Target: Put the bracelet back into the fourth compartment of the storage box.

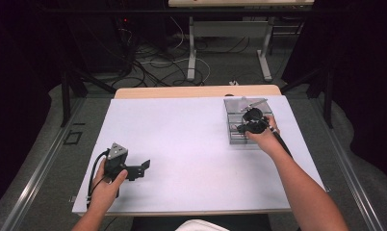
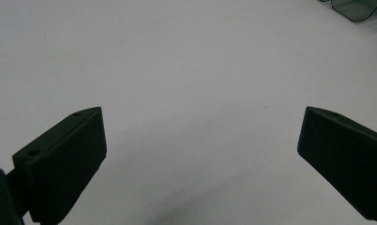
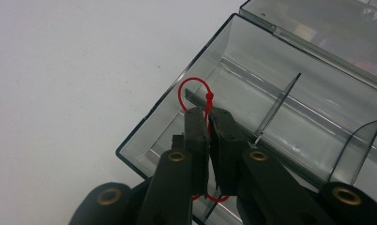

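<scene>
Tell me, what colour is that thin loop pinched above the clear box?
Red. The thin knotted loop shows best in the right gripper view, pinched by the right tool over the clear plastic compartment box.

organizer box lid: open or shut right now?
Open. In the right gripper view the clear box shows bare dividers and compartments, and its lid lies flipped back beyond the far rim. The right gripper holds a red loop over it.
</scene>
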Tool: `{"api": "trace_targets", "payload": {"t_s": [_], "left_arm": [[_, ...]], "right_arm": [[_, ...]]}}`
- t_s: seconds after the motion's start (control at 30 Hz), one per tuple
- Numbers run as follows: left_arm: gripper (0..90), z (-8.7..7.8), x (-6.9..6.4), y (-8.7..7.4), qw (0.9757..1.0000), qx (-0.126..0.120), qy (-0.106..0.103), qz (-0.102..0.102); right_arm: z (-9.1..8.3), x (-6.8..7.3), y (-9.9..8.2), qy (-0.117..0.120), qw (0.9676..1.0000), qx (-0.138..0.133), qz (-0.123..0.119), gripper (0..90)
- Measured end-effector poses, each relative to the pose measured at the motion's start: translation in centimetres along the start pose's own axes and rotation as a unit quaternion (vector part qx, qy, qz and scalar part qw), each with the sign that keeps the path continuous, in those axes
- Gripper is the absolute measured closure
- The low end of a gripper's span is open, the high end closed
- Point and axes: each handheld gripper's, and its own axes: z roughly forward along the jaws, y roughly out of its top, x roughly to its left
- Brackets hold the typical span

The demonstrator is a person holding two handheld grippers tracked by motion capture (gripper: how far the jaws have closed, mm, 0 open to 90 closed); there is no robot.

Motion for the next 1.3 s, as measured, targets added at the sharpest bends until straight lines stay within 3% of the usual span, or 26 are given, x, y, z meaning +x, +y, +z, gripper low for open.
{"api": "trace_targets", "payload": {"t_s": [0.13, 0.47, 0.53, 0.57, 0.87, 1.3], "left_arm": [[1.7, 0.0, 0.0, 0.0, 1.0, -0.001, 0.0, 0.0], [1.6, 0.1, 0.0, 0.0, 1.0, -0.005, 0.0, -0.004], [1.6, 0.1, 0.0, 0.0, 1.0, -0.005, 0.0, -0.004], [1.6, 0.1, 0.0, 0.0, 1.0, -0.005, 0.0, -0.004], [1.7, 0.1, 0.0, 0.0, 1.0, -0.006, -0.001, -0.004], [1.6, 0.1, -0.1, 0.0, 1.0, -0.005, -0.001, -0.004]], "right_arm": [[0.5, 0.1, 0.0, -0.002, 1.0, -0.004, 0.0, 86.4], [1.2, 0.3, 0.1, -0.005, 0.9998, 0.017, -0.004, 86.4], [1.5, 0.3, 0.0, 0.0, 1.0, 0.004, -0.001, 86.3], [1.3, 0.4, 0.1, -0.005, 0.9997, 0.024, -0.002, 86.4], [1.5, 0.4, 0.0, -0.004, 0.9994, 0.034, 0.0, 86.0], [1.2, 0.3, 0.0, -0.007, 0.9999, 0.015, 0.004, 70.3]]}}
